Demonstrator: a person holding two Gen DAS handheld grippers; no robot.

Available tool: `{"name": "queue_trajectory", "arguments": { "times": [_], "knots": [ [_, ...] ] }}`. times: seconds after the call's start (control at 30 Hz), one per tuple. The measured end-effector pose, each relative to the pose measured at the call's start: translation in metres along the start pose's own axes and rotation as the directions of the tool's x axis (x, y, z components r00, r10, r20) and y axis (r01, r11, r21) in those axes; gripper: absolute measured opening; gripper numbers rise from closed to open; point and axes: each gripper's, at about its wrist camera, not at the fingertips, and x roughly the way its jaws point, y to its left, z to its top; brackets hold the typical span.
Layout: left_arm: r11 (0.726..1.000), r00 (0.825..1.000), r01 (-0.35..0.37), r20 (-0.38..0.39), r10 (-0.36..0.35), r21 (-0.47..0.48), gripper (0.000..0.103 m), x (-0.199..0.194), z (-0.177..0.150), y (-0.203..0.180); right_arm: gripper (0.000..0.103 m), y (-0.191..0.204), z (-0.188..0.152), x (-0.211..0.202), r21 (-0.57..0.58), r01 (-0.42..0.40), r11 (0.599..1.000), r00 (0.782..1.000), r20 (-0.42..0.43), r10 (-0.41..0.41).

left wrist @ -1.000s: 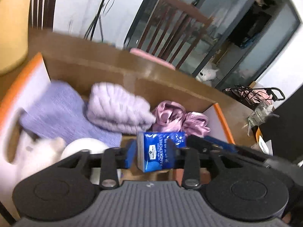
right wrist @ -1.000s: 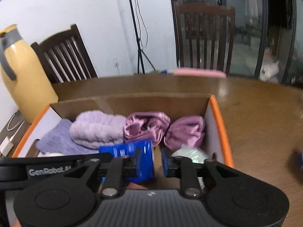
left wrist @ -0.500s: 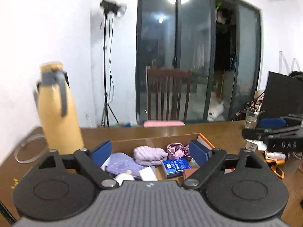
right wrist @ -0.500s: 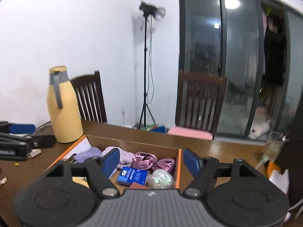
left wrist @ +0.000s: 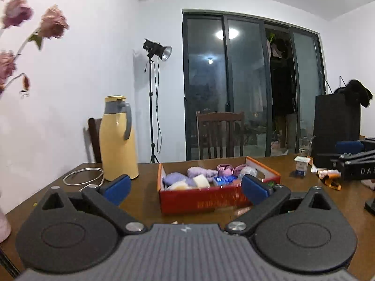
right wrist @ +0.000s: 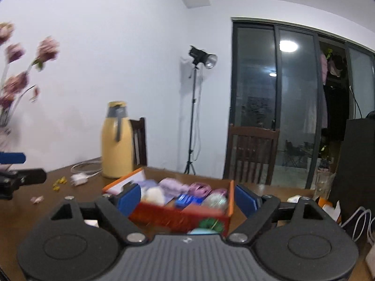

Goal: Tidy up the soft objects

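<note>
The wooden table (left wrist: 145,201) carries the red box (left wrist: 201,199), and inside it sit the lilac knits (left wrist: 199,172), pink satin (left wrist: 225,169) and blue tissue pack (left wrist: 222,179). Looks nearly finished! Left gripper (left wrist: 185,188) and right gripper (right wrist: 187,199) hover near it, jaws opening, holding nothing.

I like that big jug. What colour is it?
The jug is yellow with a grey handle, clearest from the left wrist.

Box (right wrist: 178,217) contents blur in the right view; flowers (left wrist: 14,14) are edge-cropped.
</note>
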Motion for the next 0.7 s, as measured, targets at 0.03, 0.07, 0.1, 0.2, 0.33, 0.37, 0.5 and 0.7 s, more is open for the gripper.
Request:
{"name": "queue_trajectory", "arguments": {
  "times": [0.03, 0.07, 0.1, 0.2, 0.33, 0.37, 0.5, 0.7],
  "knots": [
    [1.0, 1.0, -0.017, 0.004, 0.016, 0.009, 0.103, -0.009, -0.007, -0.001, 0.087, 0.008, -0.01, -0.006, -0.005, -0.006, 1.0, 1.0, -0.011, 0.006],
    [1.0, 1.0, -0.026, 0.001, 0.026, 0.01, 0.103, -0.019, -0.015, -0.002, 0.087, 0.015, -0.017, -0.012, -0.003, -0.011, 1.0, 1.0, -0.022, 0.011],
    [1.0, 1.0, -0.02, -0.004, 0.02, 0.011, 0.103, -0.028, -0.021, -0.001, 0.087, 0.022, -0.025, -0.018, 0.01, -0.017, 1.0, 0.999, -0.033, 0.018],
    [1.0, 0.999, -0.022, -0.035, 0.021, -0.013, 0.103, -0.053, -0.039, 0.004, 0.087, 0.036, -0.049, -0.043, 0.04, -0.037, 0.998, 0.998, -0.056, 0.039],
    [1.0, 0.997, 0.001, -0.08, -0.003, -0.03, 0.103, -0.072, -0.053, 0.005, 0.088, 0.047, -0.076, -0.074, 0.079, -0.039, 0.996, 0.993, -0.106, 0.047],
    [1.0, 0.997, 0.01, -0.074, -0.011, -0.015, 0.103, -0.076, -0.053, 0.003, 0.089, 0.051, -0.082, -0.078, 0.071, -0.026, 0.997, 0.992, -0.118, 0.035],
    [1.0, 0.999, 0.014, -0.05, -0.015, -0.016, 0.103, -0.075, -0.048, -0.002, 0.09, 0.056, -0.09, -0.083, 0.044, 0.013, 0.999, 0.991, -0.132, -0.007],
    [1.0, 0.995, 0.004, -0.102, -0.005, -0.006, 0.103, -0.066, -0.058, -0.006, 0.09, 0.053, -0.093, -0.072, 0.065, 0.003, 0.998, 0.989, -0.147, 0.006]
  ]
}}
